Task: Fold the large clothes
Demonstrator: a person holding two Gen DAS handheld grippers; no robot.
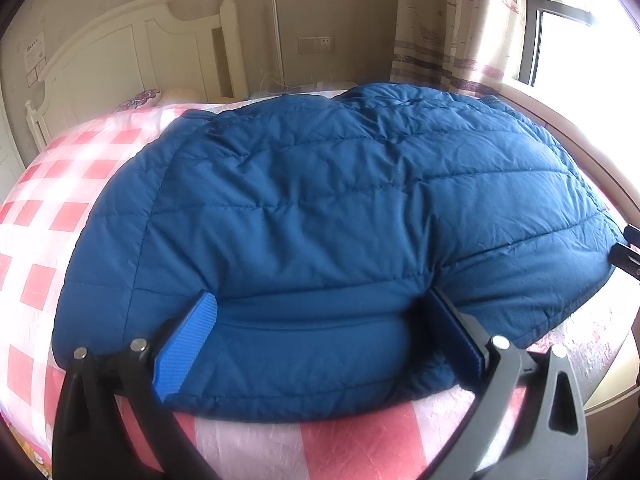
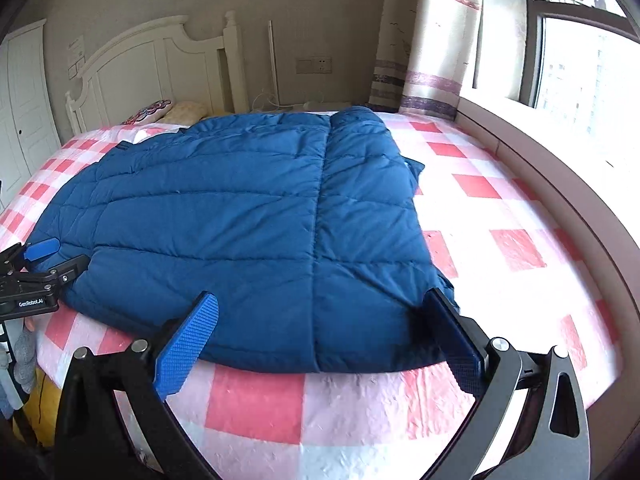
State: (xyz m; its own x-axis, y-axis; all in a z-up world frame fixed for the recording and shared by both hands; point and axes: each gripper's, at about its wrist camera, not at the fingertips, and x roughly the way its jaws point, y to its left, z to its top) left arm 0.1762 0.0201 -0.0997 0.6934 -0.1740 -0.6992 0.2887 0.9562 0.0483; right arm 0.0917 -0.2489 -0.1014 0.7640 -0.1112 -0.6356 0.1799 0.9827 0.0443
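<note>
Blue quilted jacket (image 2: 248, 216) lies flat on the pink checked bed (image 2: 496, 248), collar end toward the white headboard (image 2: 160, 64), hem toward you. Judged from the lengthwise ridge (image 2: 324, 200) on the window side, 1 side panel or sleeve looks already turned in; the headboard-to-hem fold is not yet made.

Your left gripper (image 1: 324, 320) stands wide, its 2 fingers straddling the hem bulge on the side away from the window, pads touching fabric but not clamped. Your right gripper (image 2: 324, 322) is also wide, fingers framing the hem near the window-side corner, holding nothing.

Left to do, likely: pinch both hem points, carry them toward the headboard, flatten.
</note>
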